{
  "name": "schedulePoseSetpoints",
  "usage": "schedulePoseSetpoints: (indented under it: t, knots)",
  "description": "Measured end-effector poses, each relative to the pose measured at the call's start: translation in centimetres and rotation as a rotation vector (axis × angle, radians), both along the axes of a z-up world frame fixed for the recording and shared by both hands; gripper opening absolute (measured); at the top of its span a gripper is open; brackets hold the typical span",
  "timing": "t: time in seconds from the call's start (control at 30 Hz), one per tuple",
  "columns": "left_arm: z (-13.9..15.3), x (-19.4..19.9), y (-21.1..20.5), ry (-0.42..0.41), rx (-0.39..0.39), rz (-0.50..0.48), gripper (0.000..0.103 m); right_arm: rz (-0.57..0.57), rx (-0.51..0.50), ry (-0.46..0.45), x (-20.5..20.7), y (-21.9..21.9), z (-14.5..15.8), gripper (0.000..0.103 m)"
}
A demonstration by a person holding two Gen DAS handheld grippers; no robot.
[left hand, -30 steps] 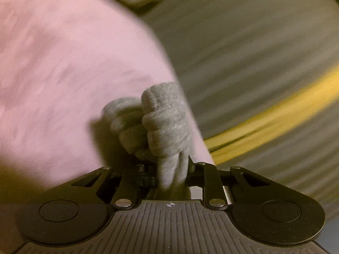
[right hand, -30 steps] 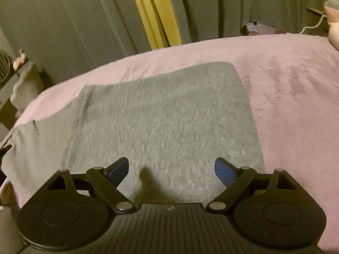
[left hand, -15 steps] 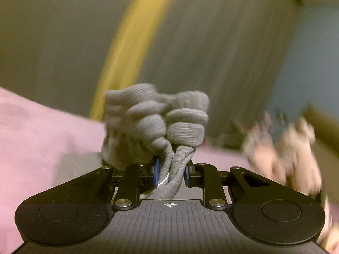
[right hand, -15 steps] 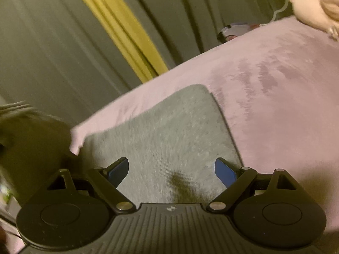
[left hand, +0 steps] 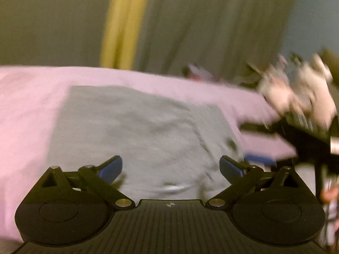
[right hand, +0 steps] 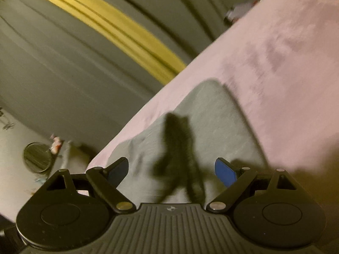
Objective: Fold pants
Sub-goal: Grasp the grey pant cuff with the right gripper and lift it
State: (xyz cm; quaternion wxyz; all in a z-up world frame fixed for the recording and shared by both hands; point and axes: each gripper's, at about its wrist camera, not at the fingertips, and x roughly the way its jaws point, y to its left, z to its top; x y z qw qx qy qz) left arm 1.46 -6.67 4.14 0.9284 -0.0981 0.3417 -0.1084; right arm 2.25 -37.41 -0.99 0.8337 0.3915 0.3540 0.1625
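The grey pants (left hand: 135, 135) lie folded in a flat rectangle on the pink bed cover (left hand: 27, 110). My left gripper (left hand: 170, 167) is open and empty just above the near part of the pants. The pants also show in the right wrist view (right hand: 211, 122), tilted, with a dark shadow across them. My right gripper (right hand: 171, 169) is open and empty over their near edge. In the left wrist view the other gripper (left hand: 307, 139) shows as a dark blurred shape at the right.
Grey curtains with a yellow stripe (left hand: 125, 23) hang behind the bed. A blurred pale plush shape (left hand: 296, 89) is at the right. A small object (right hand: 239, 12) lies at the bed's far edge. A round dark fan-like object (right hand: 37, 156) stands beside the bed.
My left gripper has opened and let go of the bunched grey pants fabric, which now lies flat on the folded pants. The right gripper has tilted and stayed open.
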Motion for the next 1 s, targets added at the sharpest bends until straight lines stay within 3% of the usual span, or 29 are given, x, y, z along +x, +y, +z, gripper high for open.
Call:
schedulePoseSetpoints:
  t: [0.07, 0.23, 0.5, 0.57, 0.63, 0.67, 0.77, 0.9, 0.97, 1.0]
  knots:
    - [0.1, -0.1, 3.0, 0.027, -0.047, 0.112, 0.101, 0.057, 0.031, 0.051, 0.6, 0.5, -0.6, 0.096]
    - [-1.3, -0.2, 9.2, 0.128, -0.155, 0.329, 0.101, 0.099, 0.032, 0.193, 3.1, 1.7, -2.4, 0.098]
    - [-5.2, 0.6, 12.6, 0.218, -0.22, 0.448, 0.101, 0.158, -0.004, 0.198, 5.2, 4.1, -2.6, 0.099]
    - [-5.5, 0.7, 13.1, 0.218, -0.25, 0.454, 0.101, 0.165, -0.016, 0.19, 5.2, 4.2, -2.4, 0.092]
    - [-5.2, 0.1, 13.5, 0.223, -0.27, 0.463, 0.101, 0.163, -0.034, 0.193, 5.3, 4.0, -2.3, 0.053]
    - [-5.4, 0.2, 13.7, 0.228, -0.282, 0.469, 0.101, 0.166, -0.007, 0.2, 5.3, 3.7, -2.5, 0.052]
    - [-5.7, 0.4, 13.8, 0.236, -0.317, 0.474, 0.101, 0.154, 0.077, 0.234, 5.9, 3.0, -3.3, 0.055]
    - [-6.3, 1.1, 13.5, 0.257, -0.335, 0.472, 0.101, 0.156, 0.138, 0.254, 6.7, 4.0, -3.8, 0.083]
    - [-6.3, 1.1, 13.3, 0.252, -0.327, 0.471, 0.101, 0.151, 0.105, 0.261, 7.1, 4.9, -3.5, 0.083]
    - [-6.2, 1.0, 13.3, 0.248, -0.324, 0.47, 0.101, 0.145, 0.079, 0.256, 7.2, 5.3, -3.2, 0.075]
